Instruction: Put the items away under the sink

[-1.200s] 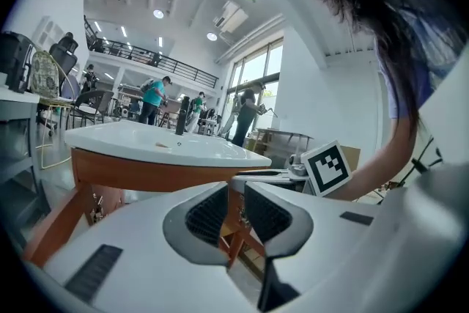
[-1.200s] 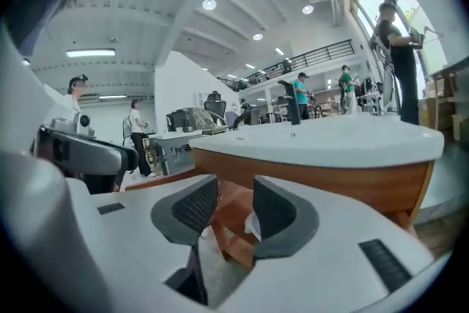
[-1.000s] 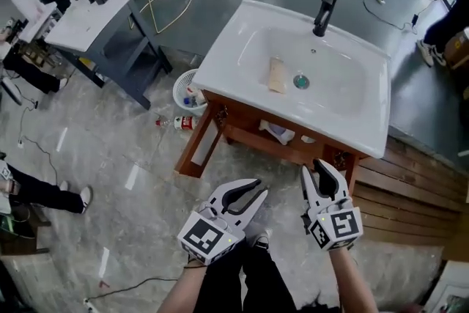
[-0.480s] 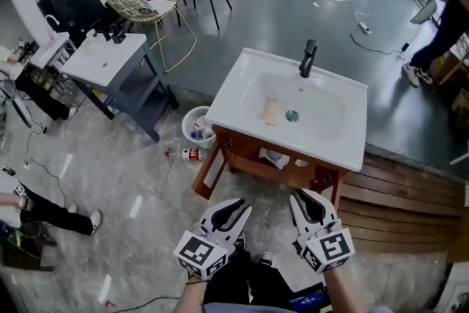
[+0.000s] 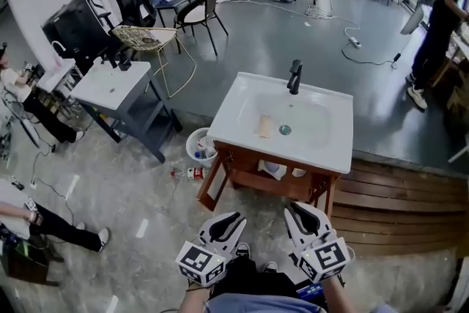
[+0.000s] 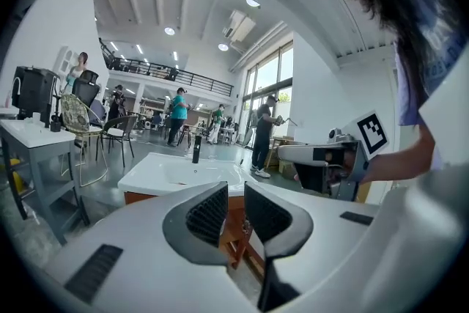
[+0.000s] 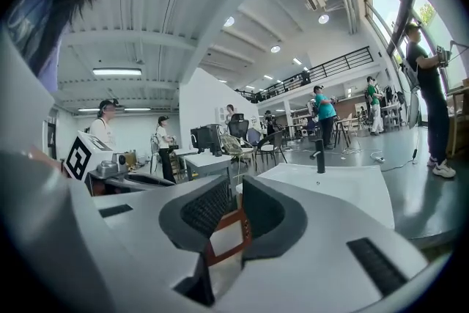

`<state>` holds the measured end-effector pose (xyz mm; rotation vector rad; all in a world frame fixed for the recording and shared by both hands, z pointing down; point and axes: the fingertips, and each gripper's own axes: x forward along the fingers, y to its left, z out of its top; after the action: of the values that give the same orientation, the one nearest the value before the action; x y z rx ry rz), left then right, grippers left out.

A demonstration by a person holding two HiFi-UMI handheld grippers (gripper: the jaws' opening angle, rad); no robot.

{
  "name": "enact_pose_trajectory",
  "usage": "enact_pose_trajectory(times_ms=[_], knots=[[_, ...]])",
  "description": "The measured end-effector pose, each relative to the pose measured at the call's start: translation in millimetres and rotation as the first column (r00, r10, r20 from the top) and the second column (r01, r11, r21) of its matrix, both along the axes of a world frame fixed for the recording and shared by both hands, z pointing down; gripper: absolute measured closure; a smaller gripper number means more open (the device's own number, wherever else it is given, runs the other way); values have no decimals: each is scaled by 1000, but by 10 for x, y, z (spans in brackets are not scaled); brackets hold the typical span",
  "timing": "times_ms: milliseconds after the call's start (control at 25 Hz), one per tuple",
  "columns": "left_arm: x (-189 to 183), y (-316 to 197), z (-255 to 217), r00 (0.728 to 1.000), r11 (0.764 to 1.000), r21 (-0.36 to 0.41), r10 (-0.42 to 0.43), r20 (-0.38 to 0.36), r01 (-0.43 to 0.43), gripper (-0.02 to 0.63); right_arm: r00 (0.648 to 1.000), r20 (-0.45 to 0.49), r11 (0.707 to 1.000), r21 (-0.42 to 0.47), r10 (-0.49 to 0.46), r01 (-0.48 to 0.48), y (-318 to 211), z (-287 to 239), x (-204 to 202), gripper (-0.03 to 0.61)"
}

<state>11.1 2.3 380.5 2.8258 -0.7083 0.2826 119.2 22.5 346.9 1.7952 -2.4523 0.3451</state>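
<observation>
I judge the job barely begun. My left hand-held gripper (image 5: 233,220) and right hand-held gripper (image 5: 297,210) hang low near my body, each with its ribbed black pads a narrow slit apart, gripping nothing. A flat beige block (image 5: 264,126) lies in the glossy white sink (image 5: 234,110). A small bottle (image 5: 192,173) lies on the mottled floor beside the wooden stand (image 5: 212,183). Pale rounded things (image 5: 274,169) already sit under the sink.

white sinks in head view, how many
2. One white rectangular sink on the brown wooden stand ahead; a second white sink on the dark grey stand at left. Others could be hidden farther back.
</observation>
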Motion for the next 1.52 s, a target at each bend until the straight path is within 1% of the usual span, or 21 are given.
enact_pose_trajectory(times_ms=[120,240,480,560,720,880,1040,1200,1320,1520], knots=[[39,134,-138,1000,1000,24,1,-14,-1,548,1000,-12,1000,14,-2,3,185,-73,-3,511],[94,279,-195,1000,999,41,16,-13,-15,548,1000,-30,1000,22,-4,5,319,-65,-3,514],[146,519,-267,999,998,43,46,-1,-46,548,1000,0,1000,22,12,-12,497,-107,-36,518],[145,539,-311,999,998,43,52,-1,-51,548,1000,12,1000,20,22,-22,521,-145,-53,520],[117,525,-422,998,997,50,59,-9,-59,548,1000,18,1000,28,-1,0,569,-190,-155,520],[38,499,-488,997,995,64,81,-18,-80,548,1000,23,999,33,18,-19,605,-214,-272,520],[-140,584,-540,993,991,69,115,-25,-113,548,998,27,998,29,52,-53,691,-224,-462,520],[-422,692,-546,989,987,68,146,-34,-144,548,998,29,998,28,62,-63,784,-205,-783,520],[-629,815,-525,985,984,60,170,-44,-167,548,995,40,996,18,87,-88,911,-188,-1012,520],[-918,1051,-506,972,972,63,230,-44,-227,548,989,54,990,16,141,-142,1158,-182,-1331,520]])
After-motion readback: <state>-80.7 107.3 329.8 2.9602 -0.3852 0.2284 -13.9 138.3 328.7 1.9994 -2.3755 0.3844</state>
